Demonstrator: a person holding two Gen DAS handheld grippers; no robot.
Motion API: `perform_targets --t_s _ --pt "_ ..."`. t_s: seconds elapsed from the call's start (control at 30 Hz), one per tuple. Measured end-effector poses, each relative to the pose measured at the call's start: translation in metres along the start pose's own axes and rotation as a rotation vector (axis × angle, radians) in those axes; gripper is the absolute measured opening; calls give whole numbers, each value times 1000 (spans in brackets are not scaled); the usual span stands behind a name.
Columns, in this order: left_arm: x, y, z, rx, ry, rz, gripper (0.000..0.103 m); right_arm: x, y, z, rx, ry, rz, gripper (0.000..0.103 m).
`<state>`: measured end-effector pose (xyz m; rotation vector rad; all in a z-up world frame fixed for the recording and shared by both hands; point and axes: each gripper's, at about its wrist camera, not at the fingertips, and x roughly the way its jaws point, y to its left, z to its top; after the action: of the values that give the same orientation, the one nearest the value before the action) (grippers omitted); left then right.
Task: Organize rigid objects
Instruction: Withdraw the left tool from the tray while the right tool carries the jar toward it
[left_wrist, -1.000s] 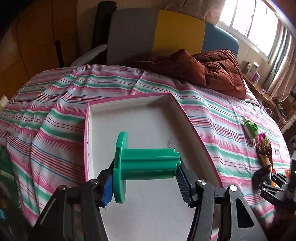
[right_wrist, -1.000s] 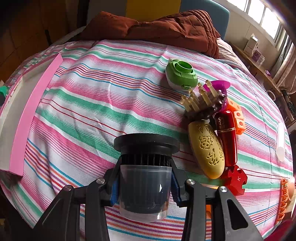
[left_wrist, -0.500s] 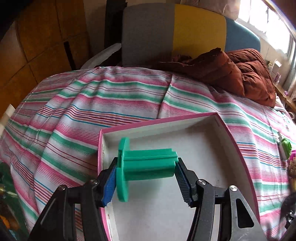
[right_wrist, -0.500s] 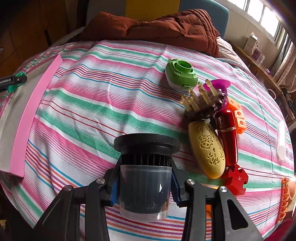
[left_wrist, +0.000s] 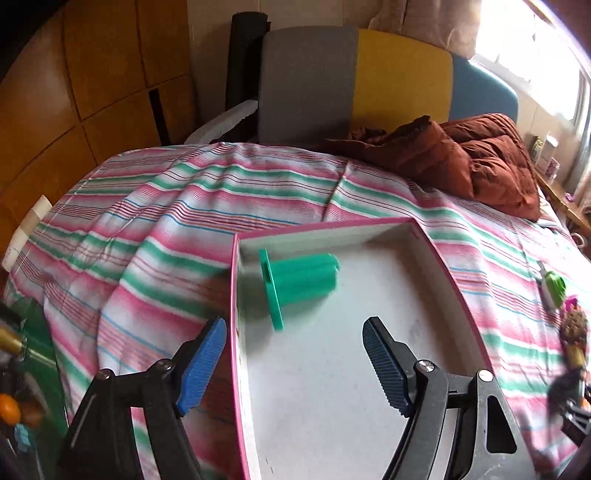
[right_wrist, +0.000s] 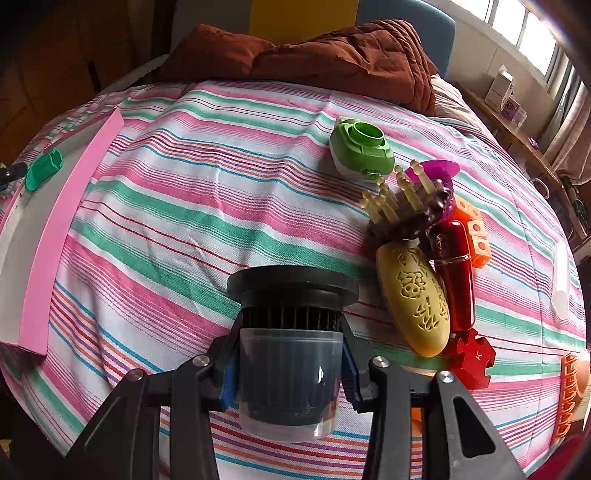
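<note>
Opening left claw (left_wrist: 293, 363) clear of green spool (left_wrist: 299, 284); right claw (right_wrist: 290, 363) pinching filter cup (right_wrist: 290, 354).

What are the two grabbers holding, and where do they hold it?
The right gripper clamps the black filter by its clear cup. The left gripper, jaws opening, holds nothing; the green spool lies in the tray.

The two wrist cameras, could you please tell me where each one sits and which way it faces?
Left wrist: on the left gripper, looking down over the pink-rimmed tray and green spool; its opening blue pads show, with nothing between them.
Right wrist: on the right gripper, facing the striped bedspread and toy pile; its fingers clamp a black filter cup.
Shared: tray, spool, bedspread, brown quilt.
</note>
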<state>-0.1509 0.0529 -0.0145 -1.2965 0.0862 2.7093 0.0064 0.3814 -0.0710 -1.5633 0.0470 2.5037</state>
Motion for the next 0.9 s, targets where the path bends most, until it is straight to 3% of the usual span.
perform_targets --t_s 0.3,0.6,0.77,0.9 --pt "-56 -25 -52 24 -26 -64 77 0 3 1 -2 -10 -17 43" --pt "-82 -26 -71 22 -50 -73 77 -1 9 -2 23 -36 -72 43" --pt "-88 -19 -77 7 -51 -82 77 -2 7 0 72 -21 -55 43" --pt "-90 -14 -79 -7 -50 -83 77 -5 12 7 112 0 21 43"
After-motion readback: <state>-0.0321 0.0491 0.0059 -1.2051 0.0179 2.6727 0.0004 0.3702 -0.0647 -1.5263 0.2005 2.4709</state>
